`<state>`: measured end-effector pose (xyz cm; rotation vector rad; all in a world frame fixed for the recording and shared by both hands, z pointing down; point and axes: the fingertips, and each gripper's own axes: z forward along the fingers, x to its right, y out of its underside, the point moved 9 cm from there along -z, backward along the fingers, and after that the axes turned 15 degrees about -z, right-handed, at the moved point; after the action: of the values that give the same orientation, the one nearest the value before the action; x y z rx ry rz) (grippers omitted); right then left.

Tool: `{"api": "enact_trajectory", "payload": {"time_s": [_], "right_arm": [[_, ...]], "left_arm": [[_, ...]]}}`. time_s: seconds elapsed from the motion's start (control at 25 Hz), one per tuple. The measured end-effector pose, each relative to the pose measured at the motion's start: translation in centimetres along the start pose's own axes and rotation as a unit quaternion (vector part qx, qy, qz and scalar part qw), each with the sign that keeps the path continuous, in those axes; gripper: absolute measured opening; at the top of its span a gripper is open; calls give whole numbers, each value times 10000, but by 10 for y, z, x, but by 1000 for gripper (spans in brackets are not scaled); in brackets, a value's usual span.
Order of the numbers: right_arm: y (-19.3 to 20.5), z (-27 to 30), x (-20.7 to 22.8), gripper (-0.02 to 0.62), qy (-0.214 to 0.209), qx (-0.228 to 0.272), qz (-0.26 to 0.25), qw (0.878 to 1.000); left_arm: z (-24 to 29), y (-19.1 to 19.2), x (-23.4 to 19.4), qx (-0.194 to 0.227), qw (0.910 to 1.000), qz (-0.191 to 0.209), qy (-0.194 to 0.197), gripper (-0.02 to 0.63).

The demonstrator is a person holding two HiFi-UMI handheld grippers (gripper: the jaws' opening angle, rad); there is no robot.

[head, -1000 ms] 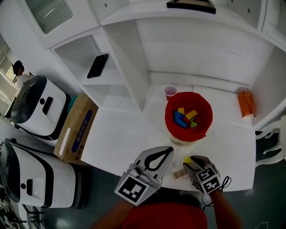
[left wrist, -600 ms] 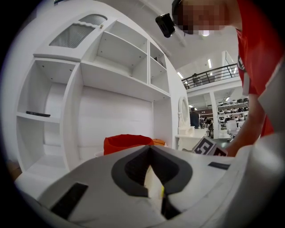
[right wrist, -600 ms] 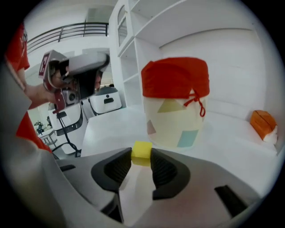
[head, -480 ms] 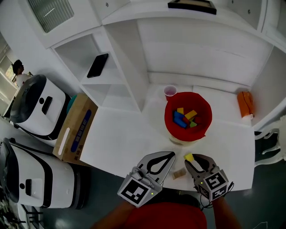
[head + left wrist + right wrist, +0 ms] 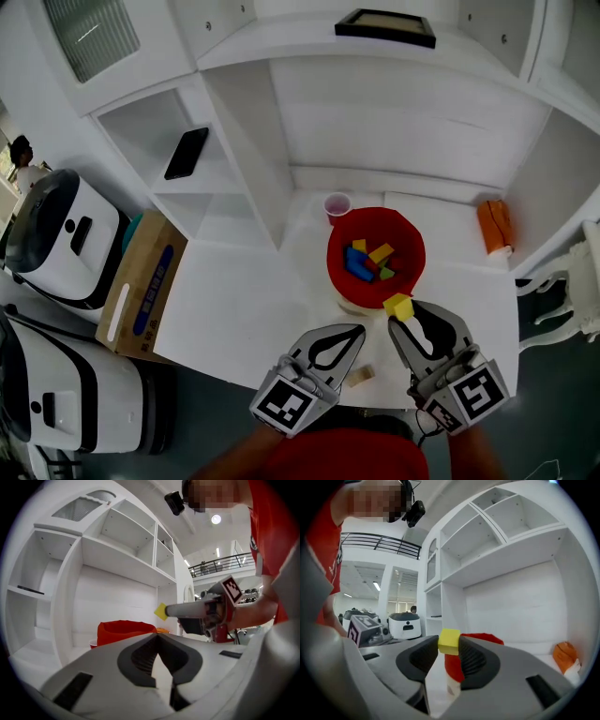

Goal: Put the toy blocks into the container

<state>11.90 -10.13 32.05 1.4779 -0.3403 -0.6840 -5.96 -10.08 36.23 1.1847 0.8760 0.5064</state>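
Got the right gripper (image 5: 405,315) clamped on a yellow block (image 5: 449,641), pinched at the very tips of the jaws, pads pressed on two opposite sides. Held off the table (image 5: 234,300), at roughly 5 o'clock of the red container (image 5: 339,246), just beside its near rim in the head view. Can't tell if block and rim touch.

Left gripper (image 5: 359,329) closed, jaws together, nothing between them. Parked at 7 o'clock of the container, tips pointing toward 1 o'clock, near the right gripper but apart from it.

Container upright at the back of the table, close to the alcove wall. Already inside: a blue block (image 5: 357,263), two yellowish blocks at 12 and 2 o'clock of the blue one, a green block (image 5: 386,273) at 4 o'clock, plus something red between them, too small to make out.

One small wooden block (image 5: 360,376) lying loose on the table near the front edge, at 6 o'clock of the container, between the two grippers and touching neither.

Other bits: pink cup (image 5: 337,204) upright at 11 o'clock of the container, just beside it. Orange object (image 5: 495,226) at 3 o'clock, well apart, by the right wall. Dark phone (image 5: 186,153) flat on a shelf at 10 o'clock. Cardboard box (image 5: 141,286) off the table at 9 o'clock.
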Motion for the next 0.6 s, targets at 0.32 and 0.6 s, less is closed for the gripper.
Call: {"api": "enact_trajectory", "payload": {"time_s": [0.32,0.6], "right_arm": [[-28,59,49,169,338,-110,-303,9989],[-33,53,40,117,236,148,-425,9987]], "left_arm": [[1,-1,-1,-68,9999,56,126,20],[-4,21,-5,-389,9982,303,340,25]]}}
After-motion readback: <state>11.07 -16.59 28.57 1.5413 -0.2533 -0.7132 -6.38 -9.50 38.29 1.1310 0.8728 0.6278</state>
